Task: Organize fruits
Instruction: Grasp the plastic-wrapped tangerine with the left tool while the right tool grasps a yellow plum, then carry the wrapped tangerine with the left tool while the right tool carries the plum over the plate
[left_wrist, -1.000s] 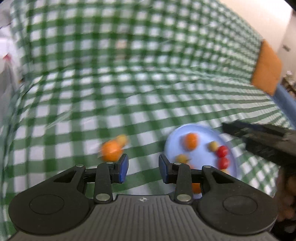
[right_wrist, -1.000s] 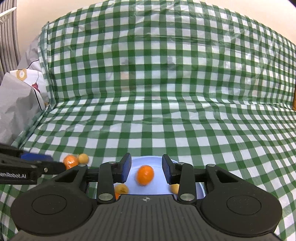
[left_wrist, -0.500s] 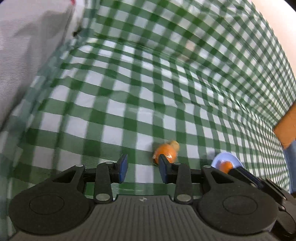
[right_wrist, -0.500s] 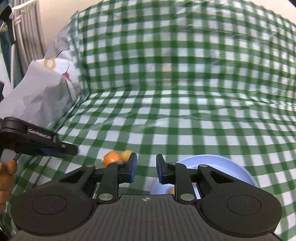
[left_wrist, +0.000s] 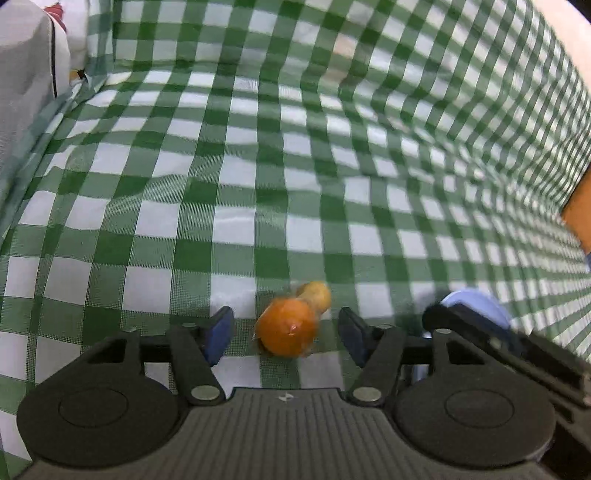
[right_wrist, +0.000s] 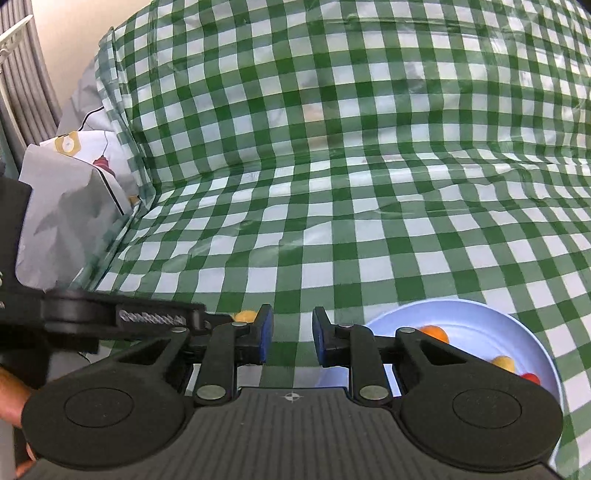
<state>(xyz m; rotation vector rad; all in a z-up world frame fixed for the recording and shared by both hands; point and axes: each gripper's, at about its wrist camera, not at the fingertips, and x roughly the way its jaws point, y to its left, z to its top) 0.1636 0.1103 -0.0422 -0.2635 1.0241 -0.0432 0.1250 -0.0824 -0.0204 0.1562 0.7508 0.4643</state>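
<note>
Fruits, orange (right_wrist: 436, 333), yellow (right_wrist: 504, 363) and red (right_wrist: 530, 378), lie in the blue plate (right_wrist: 461, 314) at 4 o'clock; right gripper (right_wrist: 290, 336) narrow, empty; left gripper (left_wrist: 284, 332), just opening, straddles an orange fruit (left_wrist: 287, 326).

Two fruits (left_wrist: 291, 321) touching on the tablecloth (left_wrist: 258, 166), plate (right_wrist: 480, 317) of fruit to their right

I seem to be in a home: a glossy green-and-white checked plastic cloth (right_wrist: 369, 206) drapes my surface, a printed grey-and-white fabric bundle (right_wrist: 70, 206) lies at its left edge, and grey pleated curtains (right_wrist: 22, 74) hang by a cream wall (right_wrist: 74, 22).
</note>
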